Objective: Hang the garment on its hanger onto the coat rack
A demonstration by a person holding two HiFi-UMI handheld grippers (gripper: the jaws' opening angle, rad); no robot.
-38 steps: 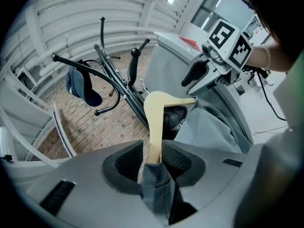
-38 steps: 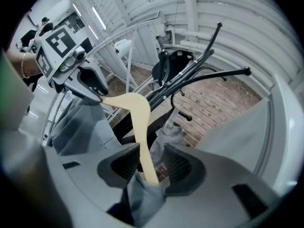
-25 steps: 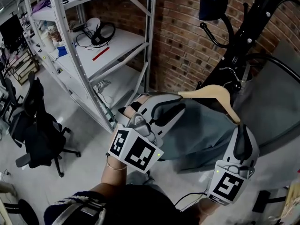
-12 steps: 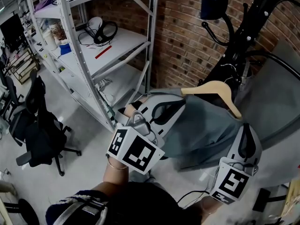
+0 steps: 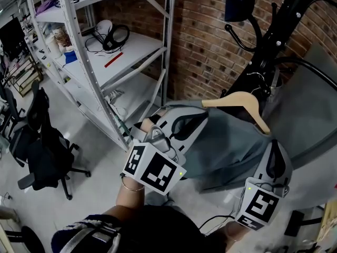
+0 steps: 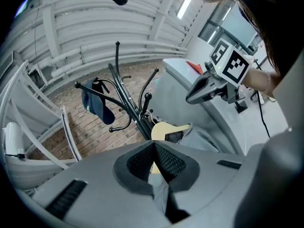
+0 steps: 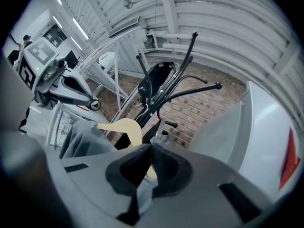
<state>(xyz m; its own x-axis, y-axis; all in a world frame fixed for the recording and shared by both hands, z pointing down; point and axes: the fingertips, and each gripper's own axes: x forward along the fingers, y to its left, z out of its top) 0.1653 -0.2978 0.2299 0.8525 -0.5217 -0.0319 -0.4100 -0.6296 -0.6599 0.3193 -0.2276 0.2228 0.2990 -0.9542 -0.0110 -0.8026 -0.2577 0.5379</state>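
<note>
The grey-blue fabric garment [image 5: 226,146] is held up in the air on its pale wooden hanger [image 5: 238,100], close against the black metal coat rack [image 5: 274,38]. Whether the hanger's hook is on a peg cannot be made out. The left hand-held gripper [image 6: 155,148] is clamped shut on the garment's cloth at its left side, and the fabric is pinched between the dark pads. The right hand-held gripper [image 7: 151,152] is likewise closed tight on cloth at the other side, with the hanger's wooden arm seen just behind the pads. A navy cap [image 5: 238,1] is seen hanging high on the rack, and a red brick wall [image 5: 205,41] is seen behind.
</note>
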